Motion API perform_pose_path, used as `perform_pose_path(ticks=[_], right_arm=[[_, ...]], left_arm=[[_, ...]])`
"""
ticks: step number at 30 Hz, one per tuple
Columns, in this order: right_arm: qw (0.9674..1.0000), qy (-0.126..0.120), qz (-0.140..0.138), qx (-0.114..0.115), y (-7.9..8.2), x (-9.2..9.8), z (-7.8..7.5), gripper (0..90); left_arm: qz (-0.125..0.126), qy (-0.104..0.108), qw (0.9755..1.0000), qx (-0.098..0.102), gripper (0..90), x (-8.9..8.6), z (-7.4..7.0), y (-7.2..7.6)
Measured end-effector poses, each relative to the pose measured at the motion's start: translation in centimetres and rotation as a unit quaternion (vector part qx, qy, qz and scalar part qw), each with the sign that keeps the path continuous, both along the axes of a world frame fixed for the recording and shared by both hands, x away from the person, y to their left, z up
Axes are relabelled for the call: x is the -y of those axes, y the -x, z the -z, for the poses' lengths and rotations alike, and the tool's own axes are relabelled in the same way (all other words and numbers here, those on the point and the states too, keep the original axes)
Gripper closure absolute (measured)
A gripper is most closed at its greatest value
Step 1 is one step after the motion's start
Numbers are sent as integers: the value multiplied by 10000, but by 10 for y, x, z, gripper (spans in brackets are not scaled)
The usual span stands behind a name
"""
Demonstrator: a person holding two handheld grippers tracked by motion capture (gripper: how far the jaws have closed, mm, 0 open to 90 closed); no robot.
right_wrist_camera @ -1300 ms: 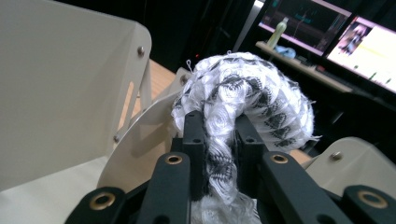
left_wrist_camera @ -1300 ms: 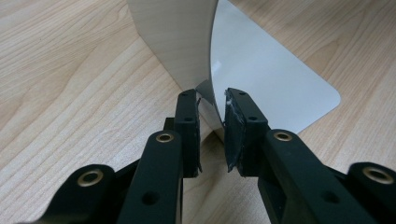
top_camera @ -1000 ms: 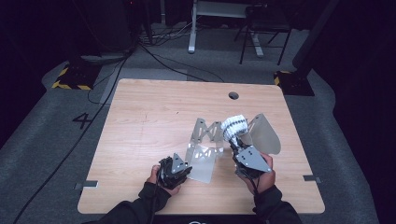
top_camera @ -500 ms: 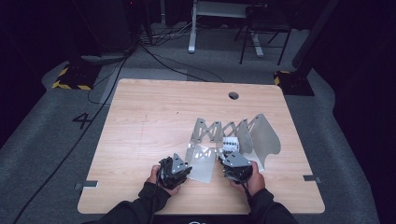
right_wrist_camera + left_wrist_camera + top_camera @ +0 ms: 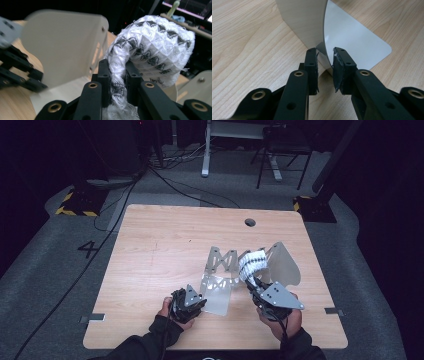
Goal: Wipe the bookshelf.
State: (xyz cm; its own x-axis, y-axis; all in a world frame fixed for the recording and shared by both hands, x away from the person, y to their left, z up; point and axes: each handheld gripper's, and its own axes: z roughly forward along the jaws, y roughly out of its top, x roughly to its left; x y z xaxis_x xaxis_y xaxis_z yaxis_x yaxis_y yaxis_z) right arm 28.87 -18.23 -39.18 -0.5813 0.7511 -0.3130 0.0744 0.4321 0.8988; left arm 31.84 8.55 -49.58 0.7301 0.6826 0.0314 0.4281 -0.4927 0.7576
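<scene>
the right gripper (image 5: 256, 281) holds a white sock (image 5: 251, 262) with a black diamond pattern, its jaws clamped on a bunched part of the cloth. in the right gripper view the sock (image 5: 152, 42) rises from between the two black jaws and curls over to the right above them. in the high view the sock sits above the near right part of the desk (image 5: 160, 245), in front of the rack (image 5: 235, 270).

the rack is a thin grey metal piece with zigzag cut-outs in its upright middle, a flat plate (image 5: 217, 295) lying on the desk toward the near edge, and a rounded plate (image 5: 285, 265) at its right end. it stands right of the desk's centre, between the two grippers and beyond them.

the left gripper (image 5: 192, 302) is near the desk's near edge, just left of the flat plate. in the left gripper view its jaws (image 5: 324, 67) are closed onto the edge of the curved sheet where the plate (image 5: 352, 42) bends up from the wood; the right pad touches the metal, and the left pad is right against it or just short, i cannot tell which.

a person's hands and dark sleeves come in from the near edge. a round hole (image 5: 249, 222) is in the desk near the far right corner.
</scene>
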Motion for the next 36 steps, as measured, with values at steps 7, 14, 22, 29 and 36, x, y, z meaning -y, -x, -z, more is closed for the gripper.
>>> perform_pose_path(ticks=[7,14,22,29,36], right_arm=[[9990,202,-264,302,18,-24,-10,785],[9982,579,-148,-55,4,-40,11,784],[9939,878,69,-669,-15,-36,47,784],[9885,902,234,-1189,-34,-31,78,785],[9855,1116,123,-1275,-44,-34,98,785]], left_arm=[[96,34,9999,-17,727,5,0,3],[152,58,9999,-20,723,10,0,7],[263,128,9995,-73,717,17,-1,8],[402,151,9991,-50,697,23,-2,9],[645,129,9978,38,720,31,-3,10]])
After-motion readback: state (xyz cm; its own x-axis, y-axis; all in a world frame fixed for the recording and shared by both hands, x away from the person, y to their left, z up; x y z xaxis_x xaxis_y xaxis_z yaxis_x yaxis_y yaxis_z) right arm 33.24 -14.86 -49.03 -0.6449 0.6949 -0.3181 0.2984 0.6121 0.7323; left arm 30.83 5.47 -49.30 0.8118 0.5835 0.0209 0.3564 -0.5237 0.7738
